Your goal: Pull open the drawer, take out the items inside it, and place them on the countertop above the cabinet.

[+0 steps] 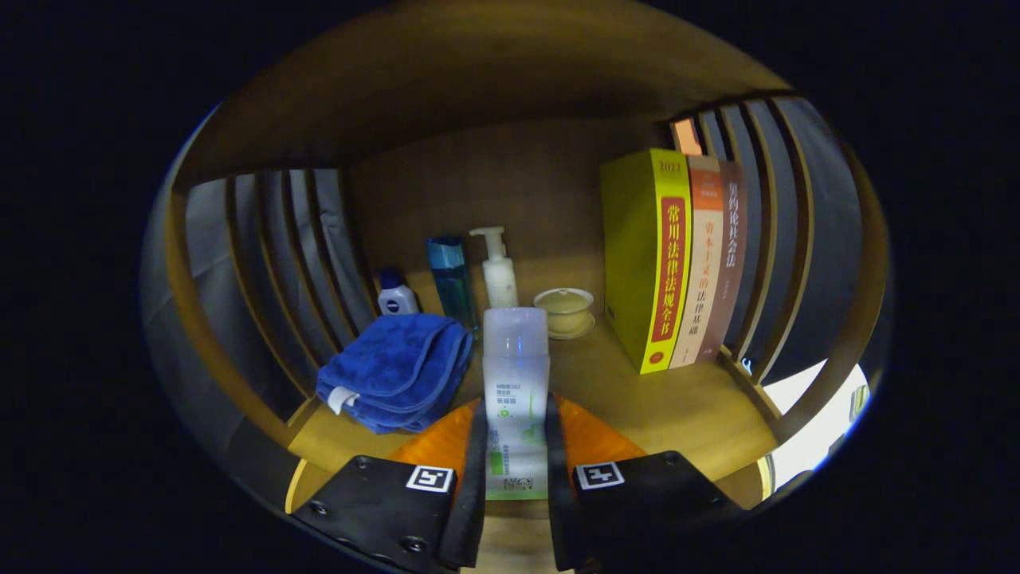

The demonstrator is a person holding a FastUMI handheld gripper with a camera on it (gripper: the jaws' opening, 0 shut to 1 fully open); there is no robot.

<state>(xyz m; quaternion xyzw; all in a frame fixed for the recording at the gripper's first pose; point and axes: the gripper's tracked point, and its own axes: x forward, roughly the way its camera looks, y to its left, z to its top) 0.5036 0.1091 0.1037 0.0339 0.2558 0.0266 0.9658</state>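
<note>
Wooden countertop (677,406) with slatted sides carries three upright books (669,255) far right, a folded blue towel (394,371) near left, and small bottles (454,279) and a lidded cup (564,311) at the back. The gripper (515,446) clamps a clear capped bottle (515,383) upright between both fingers, above the countertop's near edge.

A wooden shelf bay (685,406) is seen from the front. It is closed behind by a plain brown back panel (510,199) and covered by a wooden top board (478,80). Each side is formed of upright wooden slats (279,255), with grey surfaces visible between them. The interior is dimly lit; a bright patch (821,422) is seen low beyond the right-hand slats.
</note>
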